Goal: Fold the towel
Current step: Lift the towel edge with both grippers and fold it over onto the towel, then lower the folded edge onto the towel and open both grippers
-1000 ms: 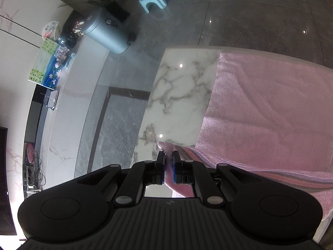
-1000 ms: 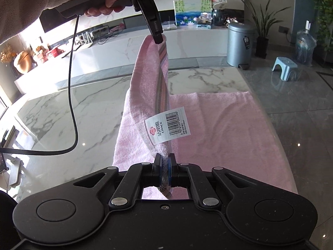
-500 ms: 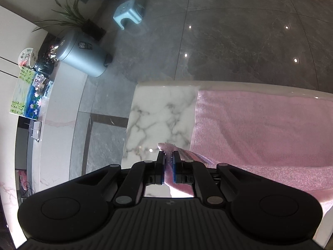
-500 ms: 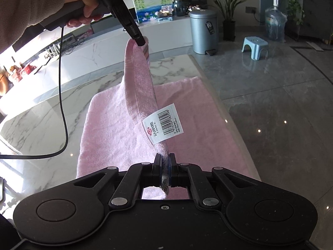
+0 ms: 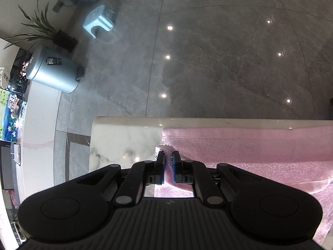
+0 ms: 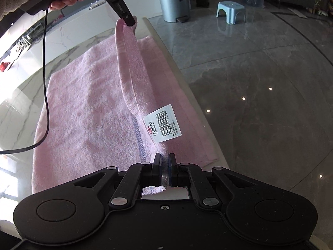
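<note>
Left gripper (image 5: 168, 156) and right gripper (image 6: 164, 158) each clamp a corner of the pink terry towel (image 6: 87, 104), its edge raised above the white marble table (image 5: 124, 137).

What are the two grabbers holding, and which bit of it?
Both hold the pink towel. The left gripper pinches one corner and the right gripper pinches the other corner of the same short edge, near the barcode tag.

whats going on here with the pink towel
A person is folding a pink towel on a marble table using two handheld grippers. The left gripper and the right gripper are each shut on a corner of the same short edge, holding that edge stretched above the rest of the towel, which lies flat near the table's edge. A barcode label hangs from the raised edge. The fold is not yet laid down.
</note>
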Action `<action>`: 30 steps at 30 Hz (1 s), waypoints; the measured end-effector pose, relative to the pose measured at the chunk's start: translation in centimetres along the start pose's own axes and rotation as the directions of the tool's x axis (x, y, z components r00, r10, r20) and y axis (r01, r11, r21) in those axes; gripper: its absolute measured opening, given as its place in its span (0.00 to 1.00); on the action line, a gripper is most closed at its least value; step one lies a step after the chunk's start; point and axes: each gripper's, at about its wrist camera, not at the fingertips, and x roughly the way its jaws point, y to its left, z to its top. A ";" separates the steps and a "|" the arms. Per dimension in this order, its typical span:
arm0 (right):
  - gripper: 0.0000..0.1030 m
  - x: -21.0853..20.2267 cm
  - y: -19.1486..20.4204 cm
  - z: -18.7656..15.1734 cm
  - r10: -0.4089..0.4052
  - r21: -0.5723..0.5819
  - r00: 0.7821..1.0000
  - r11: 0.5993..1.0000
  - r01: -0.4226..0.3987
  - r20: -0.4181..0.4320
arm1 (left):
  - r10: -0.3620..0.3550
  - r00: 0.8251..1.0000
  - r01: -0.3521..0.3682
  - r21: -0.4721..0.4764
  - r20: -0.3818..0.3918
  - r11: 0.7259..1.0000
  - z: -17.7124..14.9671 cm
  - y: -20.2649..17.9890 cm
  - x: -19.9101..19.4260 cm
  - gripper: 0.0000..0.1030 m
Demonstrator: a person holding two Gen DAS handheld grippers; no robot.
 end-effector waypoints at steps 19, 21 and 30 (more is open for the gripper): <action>0.28 0.9 0.0 0.3 -0.179 -0.124 0.981 0.978 0.169 -0.076 | 0.011 1.000 -0.010 -0.050 0.028 0.999 0.3 0.2 2.7 0.25; 0.28 0.0 0.1 0.3 -0.195 -0.130 0.979 0.974 0.186 -0.062 | 0.036 0.998 -0.034 -0.052 0.042 0.998 0.2 0.4 2.4 0.38; 0.28 -2.4 2.5 0.0 -0.053 -0.189 0.997 0.981 0.043 -0.047 | 0.010 0.998 -0.007 -0.057 0.059 0.998 -1.9 1.1 -0.3 0.43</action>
